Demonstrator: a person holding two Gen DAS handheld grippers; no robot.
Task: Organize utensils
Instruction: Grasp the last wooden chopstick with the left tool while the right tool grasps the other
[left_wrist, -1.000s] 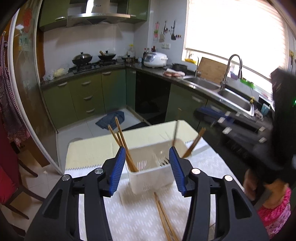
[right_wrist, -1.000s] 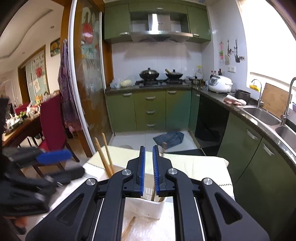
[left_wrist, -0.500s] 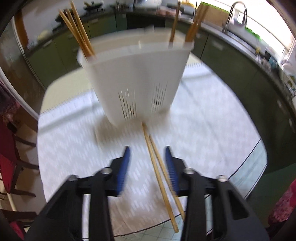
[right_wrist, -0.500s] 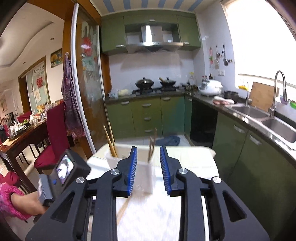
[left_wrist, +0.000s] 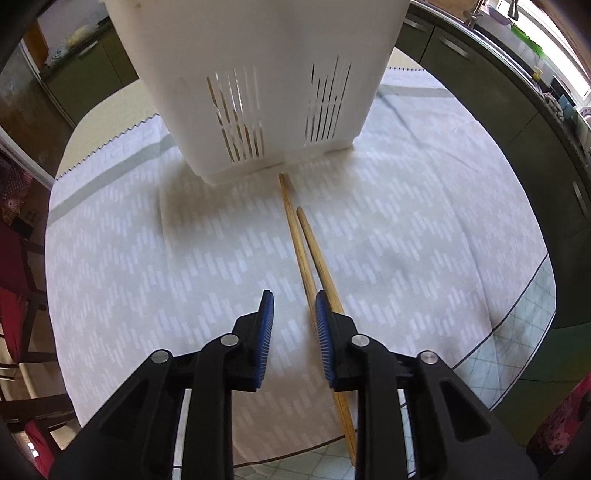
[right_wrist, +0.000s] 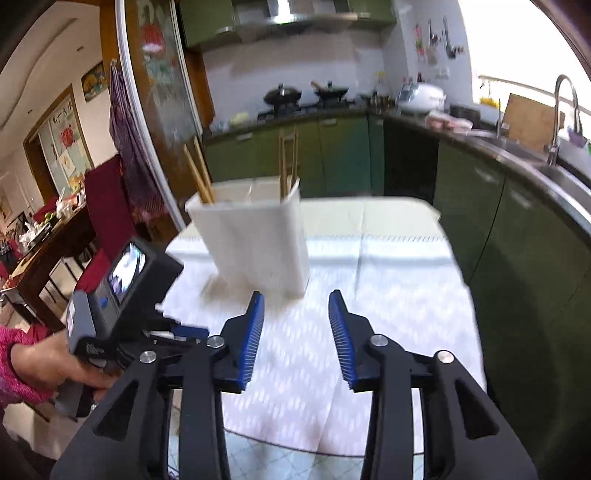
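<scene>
Left claw (left_wrist: 291, 310) has just been narrowing, nothing gripped yet; two chopsticks (left_wrist: 308, 254) lie on the desk (left_wrist: 147, 258) beside its right pad. Right claw (right_wrist: 296, 306) has been widening, empty, with the white holder (right_wrist: 255, 243) ahead.

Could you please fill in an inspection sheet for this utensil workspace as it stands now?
Surface: table under a patterned white cloth.
Job's things: white slotted holder standing upright with chopsticks inside; two loose chopsticks lying side by side in front of it.
Clutter: nothing seen.
Grippers: left tongs low over the cloth, closing, one chopstick at the right pad, not clamped; right tongs opening, empty.
Cables: nothing seen.
Surroundings: green kitchen cabinets, sink tap, red chair.
</scene>
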